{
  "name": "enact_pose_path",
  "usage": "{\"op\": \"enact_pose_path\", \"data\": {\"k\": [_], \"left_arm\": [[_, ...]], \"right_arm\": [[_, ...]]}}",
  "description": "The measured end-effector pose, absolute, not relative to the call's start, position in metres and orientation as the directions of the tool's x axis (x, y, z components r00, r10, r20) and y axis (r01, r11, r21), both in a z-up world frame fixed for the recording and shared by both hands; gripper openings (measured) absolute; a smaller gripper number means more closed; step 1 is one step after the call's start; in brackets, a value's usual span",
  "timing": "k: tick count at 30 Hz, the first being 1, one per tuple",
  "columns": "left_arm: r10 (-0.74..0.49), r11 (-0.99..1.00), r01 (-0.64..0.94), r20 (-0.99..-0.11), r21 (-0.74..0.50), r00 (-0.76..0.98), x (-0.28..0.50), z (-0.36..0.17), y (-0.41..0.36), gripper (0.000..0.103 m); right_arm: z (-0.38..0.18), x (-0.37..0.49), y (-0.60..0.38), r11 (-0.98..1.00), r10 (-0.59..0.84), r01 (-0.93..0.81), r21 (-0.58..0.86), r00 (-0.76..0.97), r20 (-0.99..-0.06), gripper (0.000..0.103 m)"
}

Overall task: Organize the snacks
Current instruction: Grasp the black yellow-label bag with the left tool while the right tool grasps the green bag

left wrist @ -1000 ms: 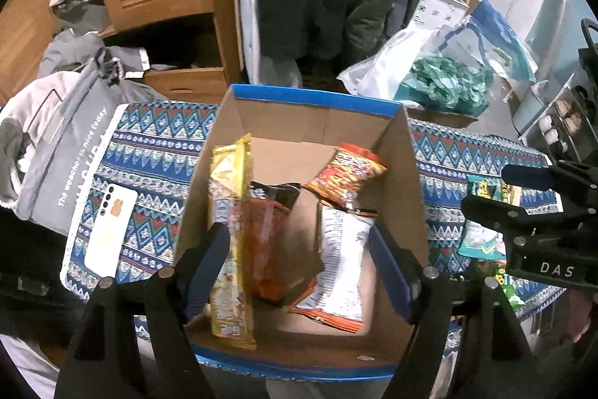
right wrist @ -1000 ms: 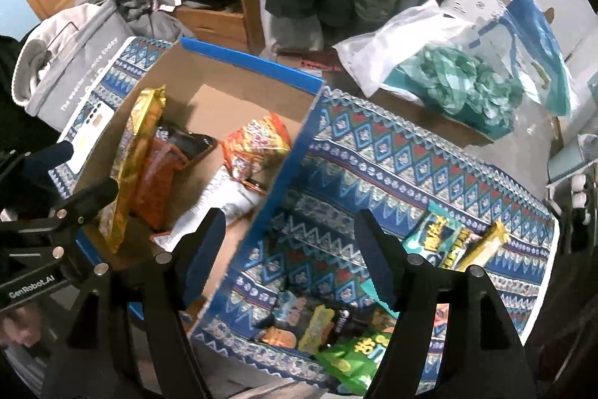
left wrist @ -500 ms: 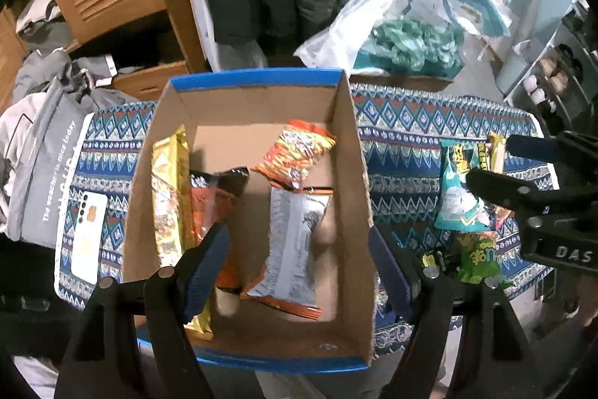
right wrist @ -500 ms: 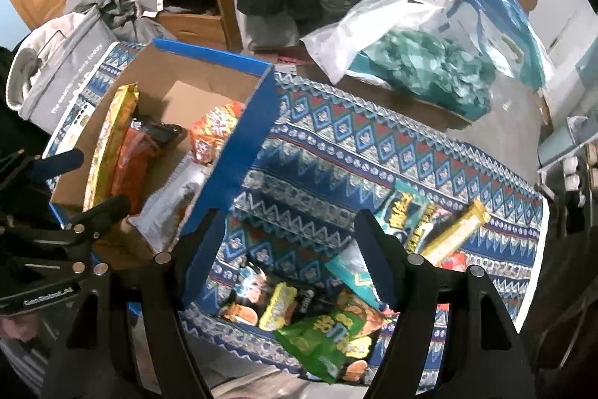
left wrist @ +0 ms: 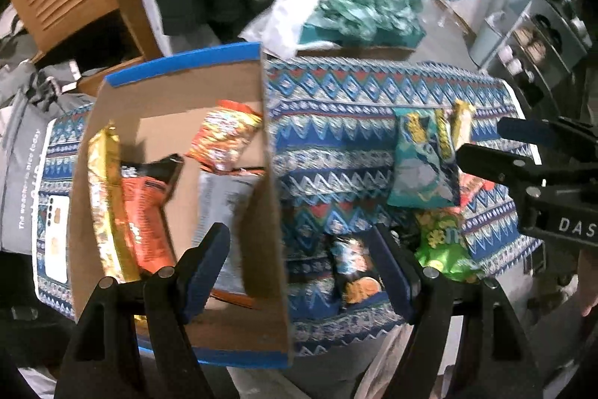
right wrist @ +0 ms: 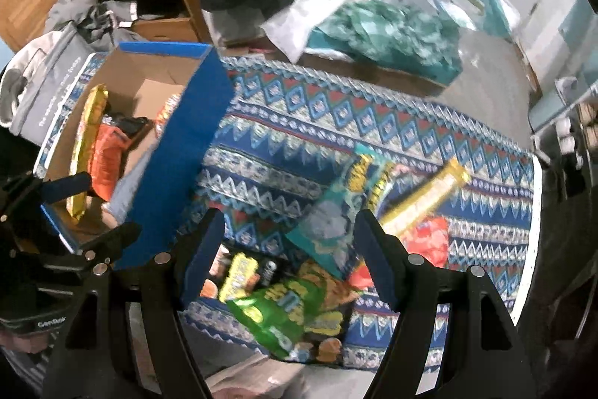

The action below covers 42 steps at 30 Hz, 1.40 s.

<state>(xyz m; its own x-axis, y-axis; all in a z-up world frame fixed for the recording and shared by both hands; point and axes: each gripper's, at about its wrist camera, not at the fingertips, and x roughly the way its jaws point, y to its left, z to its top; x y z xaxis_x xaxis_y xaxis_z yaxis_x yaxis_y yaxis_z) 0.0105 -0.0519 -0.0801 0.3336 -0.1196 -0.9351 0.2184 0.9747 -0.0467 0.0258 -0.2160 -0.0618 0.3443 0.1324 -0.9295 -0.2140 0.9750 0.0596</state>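
Patterned cloth covers the worktop (right wrist: 336, 122), where we see the cardboard box (right wrist: 194, 144) at left and loose snack packets (right wrist: 276, 309) at lower centre, light, crinkly and slippery, best pinched at a sealed edge, with our left gripper (left wrist: 299, 268) and right gripper (right wrist: 287, 249) hovering above, fingers spread and empty.

One cardboard box (left wrist: 261, 197) stands on the left of the patterned cloth (left wrist: 336, 137), and four snack packs lie in it: one gold (left wrist: 99, 197), one orange-and-black (left wrist: 144, 204), one red-orange (left wrist: 224, 133) at the far end, one silvery (left wrist: 220, 200). The loose pile on the right is blurred; I can tell apart one teal bag (right wrist: 332, 215), one gold bar (right wrist: 422, 197), one green bag (right wrist: 276, 313), one red pack (right wrist: 429, 242), with a few more underneath. One white phone (left wrist: 56, 242) lies far left. Two grippers (left wrist: 299, 268) (right wrist: 287, 257), both spread wide and empty
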Motion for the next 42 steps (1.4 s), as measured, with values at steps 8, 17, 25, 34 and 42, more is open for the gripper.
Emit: {"op": "enact_pose_path", "data": {"k": [8, 17, 25, 34, 42], "left_arm": [[-0.133, 0.966, 0.25, -0.958, -0.068, 0.252, 0.0, -0.103, -0.082, 0.078], [-0.119, 0.968, 0.241, -0.976, -0.074, 0.18, -0.008, -0.133, -0.091, 0.078], [-0.096, 0.961, 0.273, -0.981, -0.047, 0.17, -0.014, -0.146, -0.091, 0.077], [-0.053, 0.972, 0.237, -0.982, -0.009, 0.18, -0.008, -0.151, -0.073, 0.077], [-0.135, 0.972, 0.206, -0.985, -0.111, 0.106, -0.019, -0.157, -0.078, 0.077]], "right_arm": [[-0.102, 0.012, -0.244, 0.98, 0.162, -0.148, 0.13, 0.227, -0.96, 0.073], [-0.145, 0.007, -0.246, 0.984, 0.165, -0.09, 0.155, 0.116, -0.979, 0.073], [-0.165, 0.004, -0.234, 0.984, 0.149, -0.114, 0.141, 0.065, -0.987, 0.073], [-0.177, -0.001, -0.24, 0.989, 0.052, -0.141, 0.041, 0.072, -0.996, 0.08], [-0.182, 0.003, -0.251, 0.992, 0.103, -0.083, 0.098, 0.067, -0.992, 0.081]]}}
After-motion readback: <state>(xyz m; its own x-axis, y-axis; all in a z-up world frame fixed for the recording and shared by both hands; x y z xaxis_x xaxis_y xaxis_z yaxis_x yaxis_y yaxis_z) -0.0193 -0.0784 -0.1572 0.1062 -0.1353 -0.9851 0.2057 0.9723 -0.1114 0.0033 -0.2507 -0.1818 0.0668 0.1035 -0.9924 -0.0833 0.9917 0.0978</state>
